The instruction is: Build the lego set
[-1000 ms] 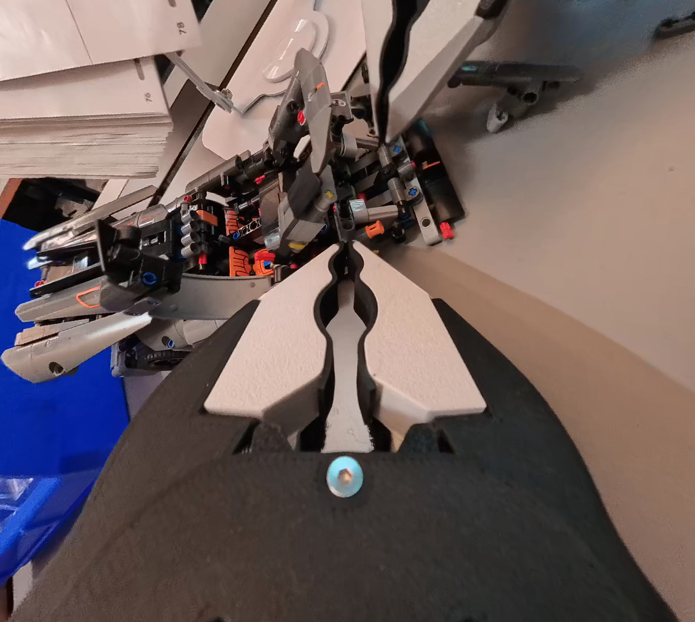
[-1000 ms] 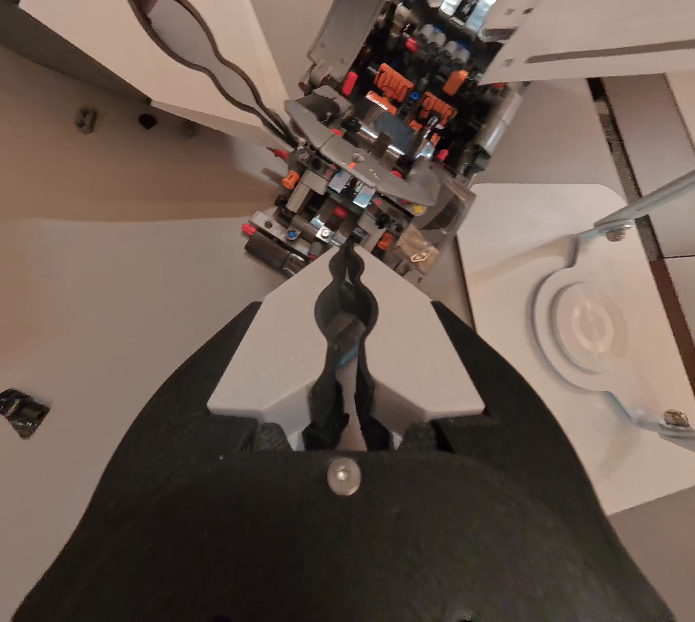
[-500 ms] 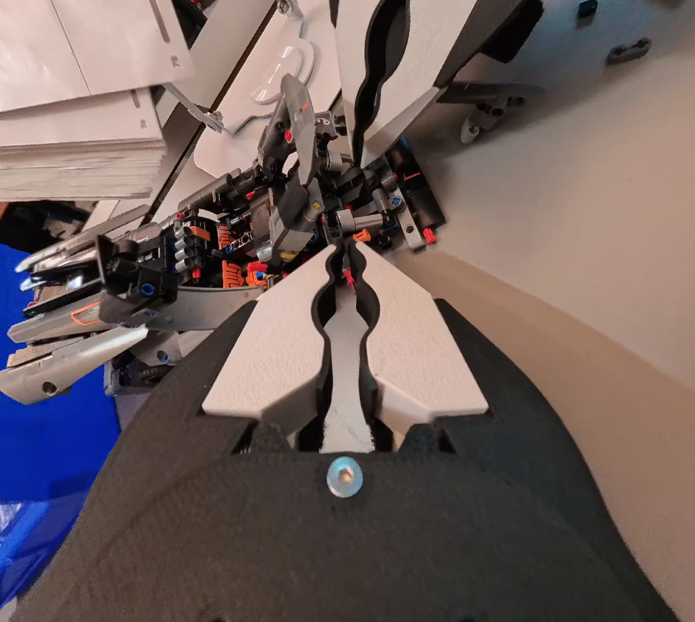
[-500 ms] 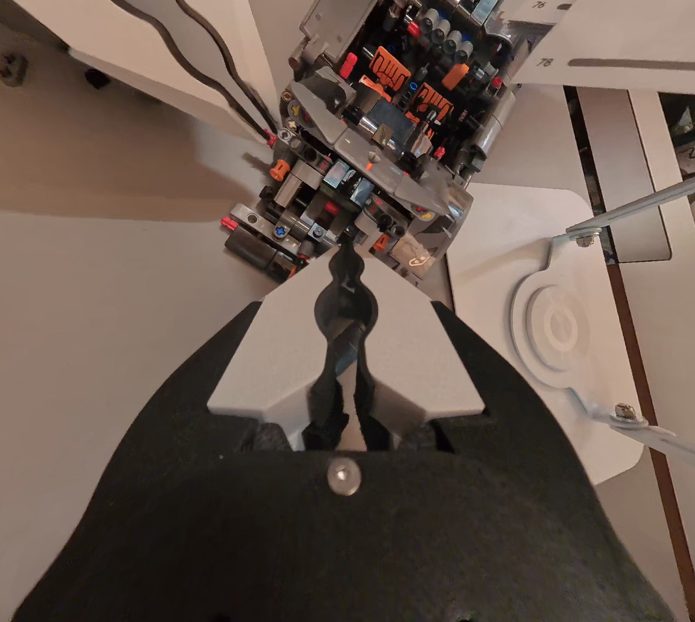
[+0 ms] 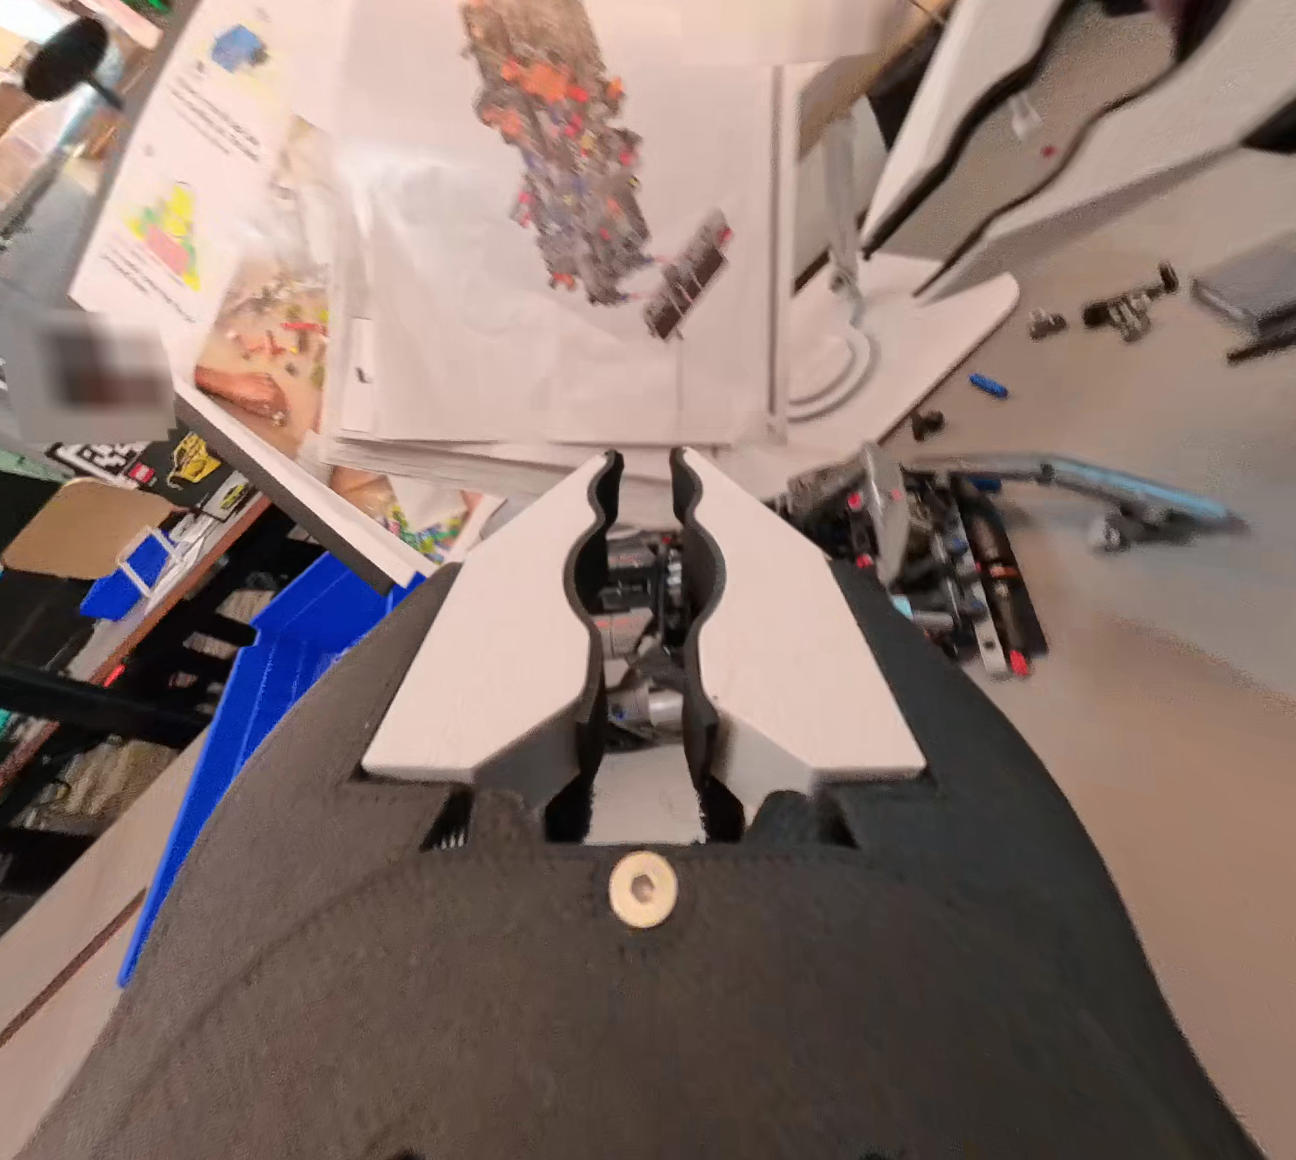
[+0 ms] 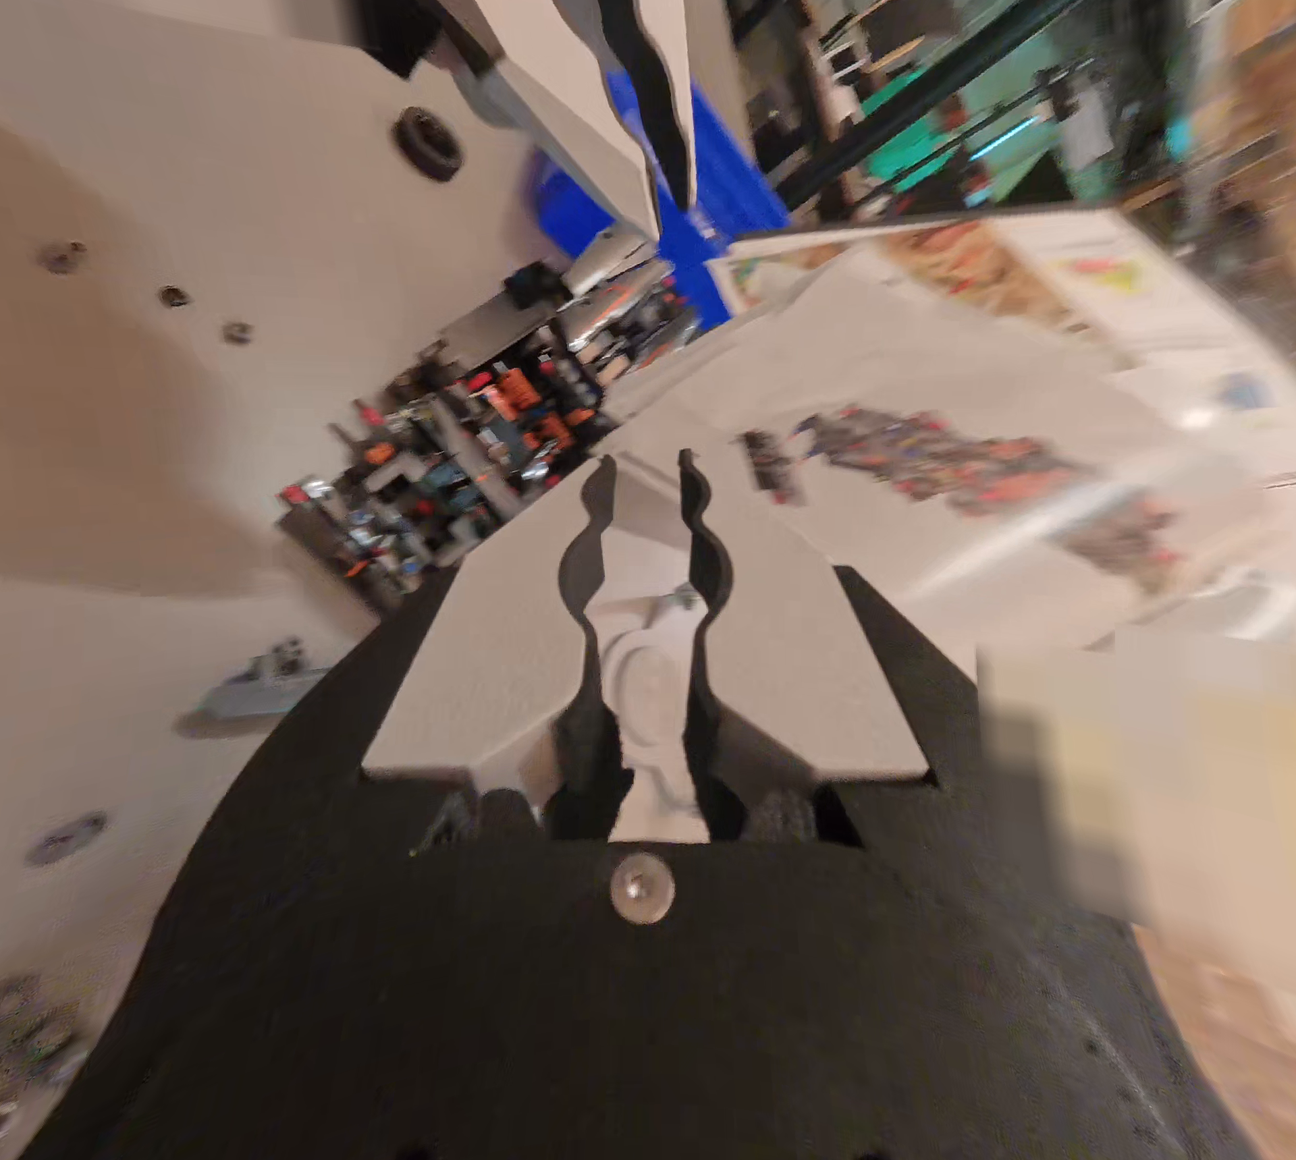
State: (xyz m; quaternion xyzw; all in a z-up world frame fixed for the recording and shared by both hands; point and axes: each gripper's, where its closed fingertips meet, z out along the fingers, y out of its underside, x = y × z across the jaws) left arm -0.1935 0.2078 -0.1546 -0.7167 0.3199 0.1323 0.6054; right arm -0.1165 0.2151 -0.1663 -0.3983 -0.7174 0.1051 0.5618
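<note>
The partly built lego model (image 5: 933, 565), dark grey with orange and red bits, lies on the table just right of and under my left gripper (image 5: 644, 460). That gripper is open and holds nothing; model parts show through its gap. In the right wrist view the model (image 6: 456, 460) lies to the left of my right gripper (image 6: 646, 464), which is open and empty. The right gripper shows in the left wrist view (image 5: 1052, 110) at the top right. The left gripper shows in the right wrist view (image 6: 617, 39) at the top. Both views are blurred.
An open instruction booklet (image 5: 561, 215) leans on a white stand (image 5: 912, 320) behind the model; it also shows in the right wrist view (image 6: 912, 460). Loose parts (image 5: 1122, 306) and a long grey piece (image 5: 1122, 495) lie to the right. A blue bin (image 5: 280, 670) sits beyond the table's left edge. Spacing between my two grippers at the tips: around 8 centimeters. About 15 centimeters separates my right fingertips from the long grey piece (image 5: 1122, 495).
Both grippers were shut at the model; both have opened and pulled back from it. Both views have swung up towards the booklet.
</note>
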